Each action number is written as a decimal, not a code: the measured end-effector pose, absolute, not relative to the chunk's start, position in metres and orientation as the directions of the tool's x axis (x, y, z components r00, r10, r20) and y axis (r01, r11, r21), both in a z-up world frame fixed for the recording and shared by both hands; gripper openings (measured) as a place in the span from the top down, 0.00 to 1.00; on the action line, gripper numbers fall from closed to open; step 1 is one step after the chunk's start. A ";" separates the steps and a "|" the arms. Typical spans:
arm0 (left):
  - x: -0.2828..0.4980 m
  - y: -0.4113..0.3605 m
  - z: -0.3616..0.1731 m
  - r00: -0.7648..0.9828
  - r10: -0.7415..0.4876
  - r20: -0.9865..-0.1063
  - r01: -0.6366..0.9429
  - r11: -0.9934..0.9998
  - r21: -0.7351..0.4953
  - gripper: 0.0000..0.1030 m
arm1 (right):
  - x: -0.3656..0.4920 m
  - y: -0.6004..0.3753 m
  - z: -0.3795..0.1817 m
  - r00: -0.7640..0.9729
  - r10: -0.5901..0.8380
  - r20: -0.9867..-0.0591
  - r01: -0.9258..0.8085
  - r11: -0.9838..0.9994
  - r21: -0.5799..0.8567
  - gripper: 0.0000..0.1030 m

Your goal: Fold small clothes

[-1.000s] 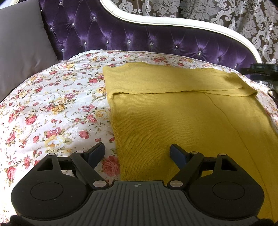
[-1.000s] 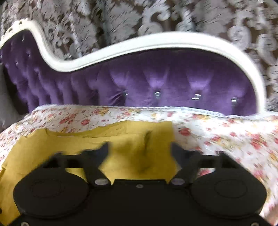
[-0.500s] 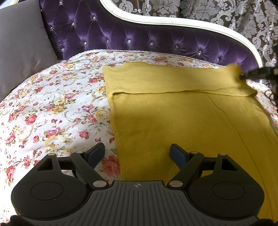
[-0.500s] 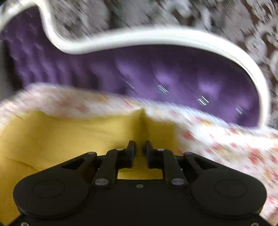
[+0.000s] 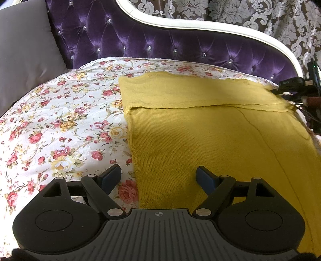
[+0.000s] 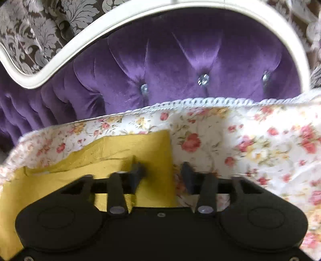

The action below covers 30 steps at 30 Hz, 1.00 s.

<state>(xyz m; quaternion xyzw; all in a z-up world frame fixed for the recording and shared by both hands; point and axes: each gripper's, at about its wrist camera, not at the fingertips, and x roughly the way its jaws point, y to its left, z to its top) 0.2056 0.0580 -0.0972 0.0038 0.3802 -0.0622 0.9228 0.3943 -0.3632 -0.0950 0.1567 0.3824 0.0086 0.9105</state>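
Observation:
A mustard-yellow knit garment (image 5: 200,130) lies flat on the floral cover (image 5: 60,120), with its far strip folded over toward me. My left gripper (image 5: 158,176) hovers open over the garment's near left edge, one finger above the flowers and one above the knit. My right gripper (image 6: 162,170) is at the garment's far right corner (image 6: 140,144). Its jaws stand apart, the left fingertip (image 6: 138,170) over the cloth and the right one over the cover, with the cloth's edge lying between them. Its black body (image 5: 293,82) shows at the right edge of the left wrist view.
A purple tufted headboard (image 5: 160,42) with a white curved frame (image 6: 60,54) rises just beyond the cover's braided edge (image 6: 200,100). A grey cushion (image 5: 26,50) leans at the far left. Patterned damask fabric (image 5: 240,14) hangs behind.
The right gripper pinched up a ridge of the far right corner, then moved lower and closer to the headboard; its jaws now stand wider and the corner lies flat. The left gripper kept still.

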 end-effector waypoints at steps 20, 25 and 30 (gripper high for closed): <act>0.206 0.060 -0.098 0.703 -0.112 -0.703 0.118 0.992 -0.039 0.21 | 0.317 -0.366 -0.070 0.762 0.076 -0.643 0.051 0.983 0.176 0.52; 0.206 0.059 -0.098 0.703 -0.107 -0.703 0.117 0.993 -0.033 0.21 | 0.281 -0.360 -0.072 0.762 0.124 -0.635 0.015 0.978 0.208 0.52; 0.206 0.059 -0.098 0.703 -0.106 -0.704 0.117 0.993 -0.033 0.21 | 0.277 -0.349 -0.082 0.739 0.108 -0.665 0.007 0.986 0.168 0.52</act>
